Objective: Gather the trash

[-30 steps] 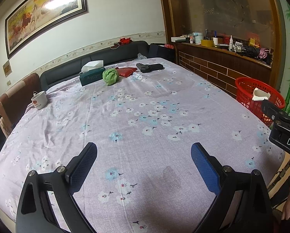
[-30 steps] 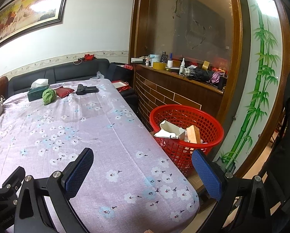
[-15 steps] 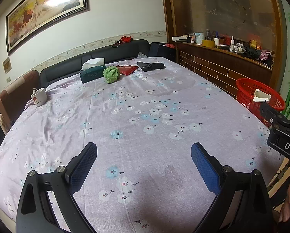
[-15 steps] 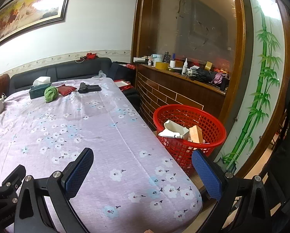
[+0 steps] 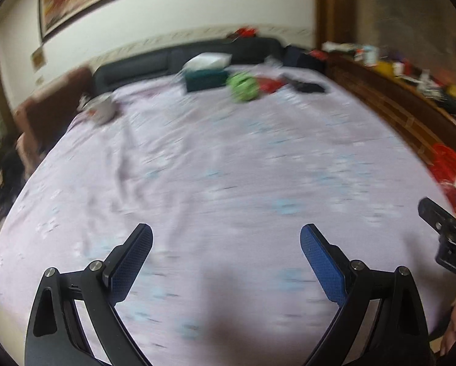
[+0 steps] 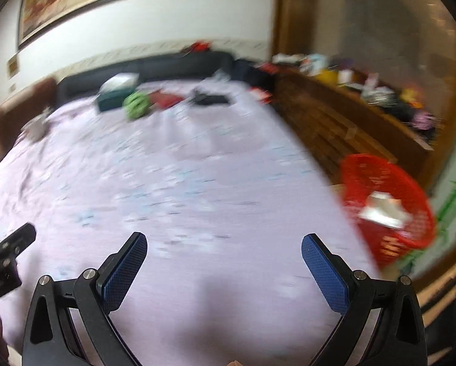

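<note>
Both views are blurred by motion. A crumpled green lump (image 5: 243, 87) (image 6: 136, 105) lies at the far end of the floral-cloth table (image 5: 215, 183) (image 6: 179, 189), beside a flat red packet (image 5: 269, 84) (image 6: 167, 99) and a black object (image 5: 309, 87) (image 6: 211, 100). A red mesh basket (image 6: 386, 210) (image 5: 450, 167) holding paper and card scraps stands off the table's right edge. My left gripper (image 5: 226, 238) is open and empty over the near cloth. My right gripper (image 6: 223, 245) is also open and empty, near the right edge.
A dark green tissue box (image 5: 206, 76) (image 6: 115, 96) and a white cup (image 5: 101, 109) (image 6: 37, 128) sit at the far side. A dark sofa (image 5: 167, 61) runs behind the table. A cluttered wooden counter (image 6: 365, 103) lines the right wall.
Both grippers have swung left and forward over the table, blurring the views. The red basket has slid toward the right edge in both. The fingers remain wide apart.
</note>
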Demonstrator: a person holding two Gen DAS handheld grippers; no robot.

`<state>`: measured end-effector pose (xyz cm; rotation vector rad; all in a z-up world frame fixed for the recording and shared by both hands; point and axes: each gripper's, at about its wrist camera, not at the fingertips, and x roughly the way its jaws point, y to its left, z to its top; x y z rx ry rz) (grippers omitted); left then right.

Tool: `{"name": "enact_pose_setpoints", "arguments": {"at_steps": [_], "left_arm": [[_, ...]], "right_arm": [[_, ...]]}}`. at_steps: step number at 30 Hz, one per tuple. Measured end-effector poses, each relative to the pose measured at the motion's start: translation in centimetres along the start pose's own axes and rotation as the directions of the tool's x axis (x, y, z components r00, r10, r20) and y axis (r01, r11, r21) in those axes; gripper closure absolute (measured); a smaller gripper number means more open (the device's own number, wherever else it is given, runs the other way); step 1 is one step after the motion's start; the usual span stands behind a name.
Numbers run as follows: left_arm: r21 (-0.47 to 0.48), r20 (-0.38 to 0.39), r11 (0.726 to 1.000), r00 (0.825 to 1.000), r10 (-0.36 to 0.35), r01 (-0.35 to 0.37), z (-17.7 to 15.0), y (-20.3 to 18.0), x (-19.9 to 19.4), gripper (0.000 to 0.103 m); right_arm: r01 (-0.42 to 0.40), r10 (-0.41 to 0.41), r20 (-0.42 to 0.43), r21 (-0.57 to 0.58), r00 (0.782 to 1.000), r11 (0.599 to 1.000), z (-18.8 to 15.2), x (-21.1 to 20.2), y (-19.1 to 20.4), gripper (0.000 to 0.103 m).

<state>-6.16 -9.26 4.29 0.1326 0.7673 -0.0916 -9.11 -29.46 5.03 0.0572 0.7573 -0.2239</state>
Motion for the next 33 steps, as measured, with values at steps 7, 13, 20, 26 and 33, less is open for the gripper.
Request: {"name": "enact_pose_setpoints", "arguments": {"at_steps": [7,13,20,26,33], "left_arm": [[-0.082,-0.202,0.991,0.976,0.086,-0.105,-0.1,6.8,4.8,0.006],[-0.099,-0.25,0.994,0.968,0.02,-0.046,-0.2,8.5,6.6,0.006],[-0.131,-0.21,0.991,0.978,0.009,-0.037,0.3,9.7,7.7,0.003],[-0.125,-0.209,0.992,0.978,-0.003,-0.024,1.0,10.2,8.6,0.0],[-0.123,-0.21,0.992,0.978,-0.007,-0.019,1.3,10.4,8.9,0.0]], "right_arm": [[-0.132,0.123,-0.188,-0.039,0.975,0.99,1.4,6.3,7.7,0.001],[-0.139,0.12,-0.255,-0.058,0.96,0.989,1.8,9.1,11.5,0.001],[-0.119,0.104,-0.24,-0.047,0.965,0.992,2.3,10.3,12.3,0.0],[-0.113,0.1,-0.232,-0.043,0.968,0.993,2.5,10.3,12.2,0.0],[-0.113,0.1,-0.232,-0.043,0.968,0.993,2.5,10.3,12.3,0.0]]}}
